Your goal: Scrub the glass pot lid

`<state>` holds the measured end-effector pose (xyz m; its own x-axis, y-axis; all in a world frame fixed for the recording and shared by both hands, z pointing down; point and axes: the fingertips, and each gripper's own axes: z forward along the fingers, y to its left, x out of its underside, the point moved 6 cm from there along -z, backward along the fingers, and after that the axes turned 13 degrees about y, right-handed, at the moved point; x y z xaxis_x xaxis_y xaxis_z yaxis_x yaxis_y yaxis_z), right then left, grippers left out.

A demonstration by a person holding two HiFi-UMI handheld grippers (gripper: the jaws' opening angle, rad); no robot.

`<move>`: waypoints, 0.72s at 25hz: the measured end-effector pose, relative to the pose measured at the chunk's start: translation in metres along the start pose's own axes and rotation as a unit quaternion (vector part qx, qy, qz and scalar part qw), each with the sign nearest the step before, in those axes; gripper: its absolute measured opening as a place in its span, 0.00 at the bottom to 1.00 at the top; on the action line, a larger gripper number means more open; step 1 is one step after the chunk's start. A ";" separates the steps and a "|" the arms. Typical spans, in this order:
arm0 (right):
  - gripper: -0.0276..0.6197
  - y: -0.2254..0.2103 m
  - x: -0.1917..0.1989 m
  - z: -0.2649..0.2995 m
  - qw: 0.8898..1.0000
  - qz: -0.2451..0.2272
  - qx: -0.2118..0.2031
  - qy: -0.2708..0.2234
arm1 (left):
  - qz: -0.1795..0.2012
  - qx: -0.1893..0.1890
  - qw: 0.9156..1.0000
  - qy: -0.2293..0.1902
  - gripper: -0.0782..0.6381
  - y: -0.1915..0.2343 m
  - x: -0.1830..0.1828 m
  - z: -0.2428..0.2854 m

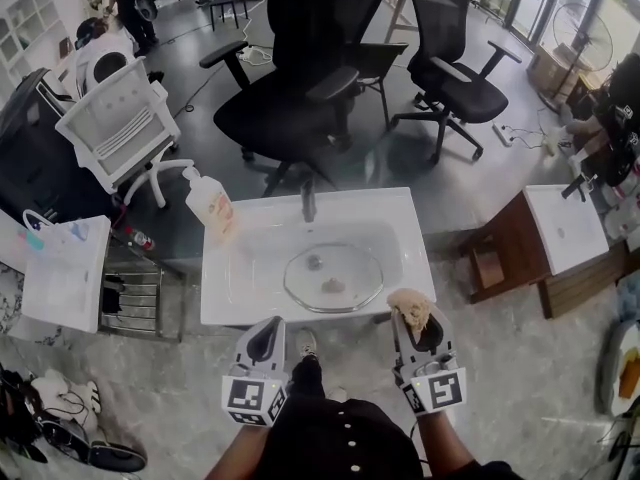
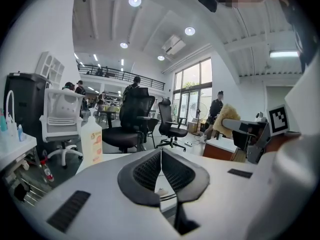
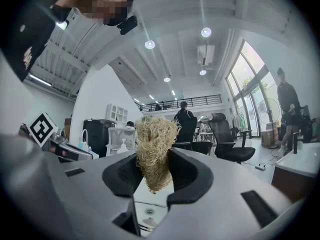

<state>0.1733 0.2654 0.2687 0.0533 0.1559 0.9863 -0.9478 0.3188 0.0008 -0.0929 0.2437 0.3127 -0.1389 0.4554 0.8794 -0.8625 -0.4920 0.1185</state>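
Observation:
The glass pot lid (image 1: pixel 333 278) lies flat in the white sink basin (image 1: pixel 400 230), with a brownish smear near its middle. My right gripper (image 1: pixel 413 313) hovers at the sink's front right edge, shut on a tan fibrous scrubber (image 3: pixel 154 151) that sticks up between its jaws. In the head view the scrubber (image 1: pixel 410 308) sits just right of the lid, clear of the glass. My left gripper (image 1: pixel 268 340) hangs at the sink's front edge, left of the lid, shut with nothing in it; its ribbed pads (image 2: pixel 149 171) meet.
A soap bottle (image 1: pixel 212 205) stands on the sink's left rim and a faucet (image 1: pixel 309 203) at the back. Office chairs (image 1: pixel 300 78) crowd the floor behind. A white crate (image 1: pixel 66 271) and wire rack sit left; a second small sink on a wooden stand (image 1: pixel 563 225) is at right.

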 end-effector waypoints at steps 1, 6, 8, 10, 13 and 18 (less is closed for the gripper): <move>0.26 -0.002 -0.003 0.008 1.000 -0.002 0.000 -0.001 | 0.000 0.001 1.000 -0.002 0.15 0.004 -0.004 0.006; 0.26 -0.005 -0.020 0.051 1.000 -0.026 -0.004 -0.004 | -0.003 0.000 1.000 -0.002 0.15 0.031 -0.026 0.036; 0.26 -0.009 -0.026 0.065 1.000 -0.016 -0.006 -0.009 | -0.008 0.008 1.000 -0.008 0.15 0.040 -0.036 0.048; 0.26 -0.014 -0.030 0.078 1.000 -0.013 -0.002 -0.011 | -0.011 0.020 1.000 -0.018 0.15 0.047 -0.048 0.058; 0.26 -0.019 -0.036 0.098 1.000 -0.019 0.005 -0.011 | -0.005 0.027 0.999 -0.018 0.15 0.058 -0.060 0.076; 0.26 -0.023 -0.034 0.135 1.000 -0.023 0.015 -0.002 | 0.004 0.032 0.999 0.001 0.15 0.082 -0.069 0.105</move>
<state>0.1507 0.1266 0.2570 0.0952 0.1375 0.9859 -0.9533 0.2979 0.0504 -0.1032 0.0941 0.3098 -0.1461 0.4524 0.8798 -0.8283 -0.5422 0.1413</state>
